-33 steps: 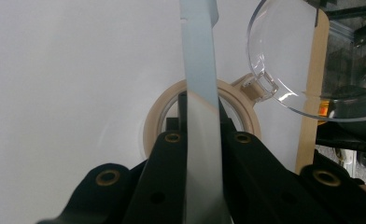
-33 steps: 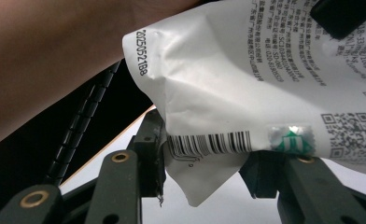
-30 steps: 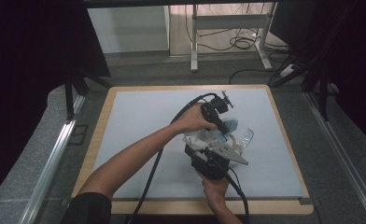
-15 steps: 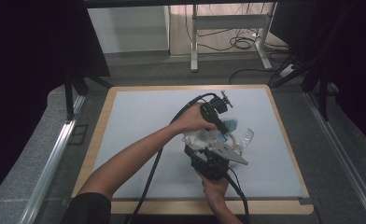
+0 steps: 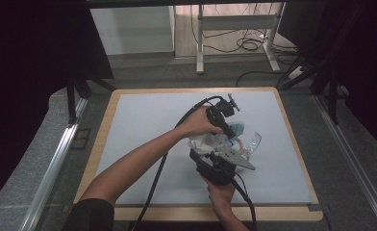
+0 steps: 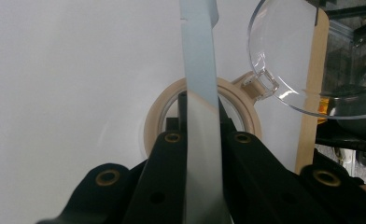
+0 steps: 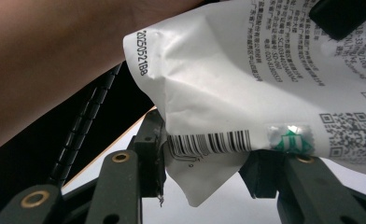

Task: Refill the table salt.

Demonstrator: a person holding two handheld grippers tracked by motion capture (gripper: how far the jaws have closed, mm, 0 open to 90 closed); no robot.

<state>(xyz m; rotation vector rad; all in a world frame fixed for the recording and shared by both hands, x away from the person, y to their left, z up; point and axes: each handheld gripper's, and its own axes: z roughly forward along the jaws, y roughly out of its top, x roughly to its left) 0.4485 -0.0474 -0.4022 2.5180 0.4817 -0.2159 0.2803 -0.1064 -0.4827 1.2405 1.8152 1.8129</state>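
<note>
A white printed packet [image 5: 207,143] is seen near the middle of the white tabletop [image 5: 138,125], slightly right of centre, held between both claws. In the high view the left claw [image 5: 232,134] is reached in from the left across the tabletop, and the right claw [image 5: 214,155] is brought in from the near edge, the grey three-cornered plate [image 5: 235,159] being carried on top of it. In the left gripper view the left claw [image 6: 203,140] is shown closed on a pale blue strip [image 6: 200,93], which rises edge-on between the two black jaws. Just beyond those jaws a tan ring [image 6: 200,121] is seen lying flat on the tabletop, and a clear plastic lid [image 6: 307,60] is seen to its right, its tab reaching the ring's rim. In the right gripper view the right claw [image 7: 204,161] is shown clamped on the lower edge of the packet [image 7: 246,84], the crumpled film being pinched near the barcode [image 7: 209,142]. A bare forearm [image 7: 55,60] is seen crossing behind the packet at the upper left.
</note>
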